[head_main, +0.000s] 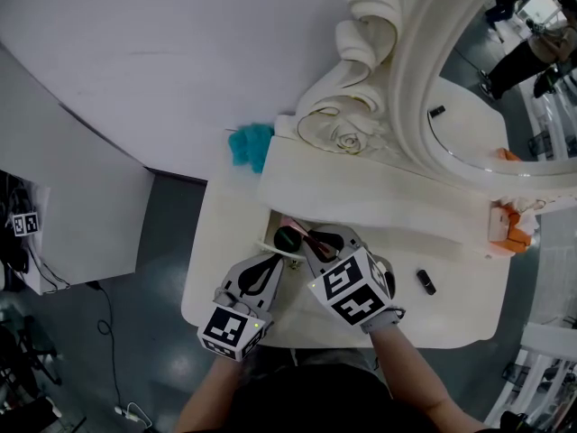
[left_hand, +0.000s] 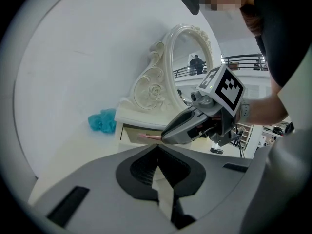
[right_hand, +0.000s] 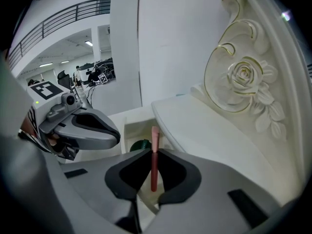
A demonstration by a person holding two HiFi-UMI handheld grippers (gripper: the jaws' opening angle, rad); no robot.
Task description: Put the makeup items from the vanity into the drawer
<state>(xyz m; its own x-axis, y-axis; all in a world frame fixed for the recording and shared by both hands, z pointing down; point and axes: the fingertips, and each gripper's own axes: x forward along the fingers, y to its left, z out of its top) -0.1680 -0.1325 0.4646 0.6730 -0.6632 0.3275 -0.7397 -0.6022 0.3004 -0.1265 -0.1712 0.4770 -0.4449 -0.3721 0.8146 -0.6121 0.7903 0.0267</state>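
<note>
Grey plastic jaws of the left gripper are pressed together with nothing between them. It sits low at the near left of the white vanity top, pointing toward the open drawer.

Just to its right is the right gripper, tilted downward. It is pinching a pink makeup stick between its dark pads. The stick runs lengthwise along the jaws, and its paler far end juts beyond the tips above the drawer opening. No view shows whether that end touches the drawer. The two grippers are close together at the drawer's near edge but apart.

Inside the drawer, left of the stick's tip, lies a round dark green item. The head view shows it just ahead of the left gripper's tips.

To the right on the vanity top, well apart from both grippers, lies a small black item; it is too small to identify.

Beyond the drawer a raised white shelf runs across the vanity. An orange box sits at its far right end. Above the shelf rises the ornate frame of the oval mirror, with scrolls and a carved rose at its base.

Farthest left, beside the shelf corner and against the white wall, sits a teal fluffy thing.
</note>
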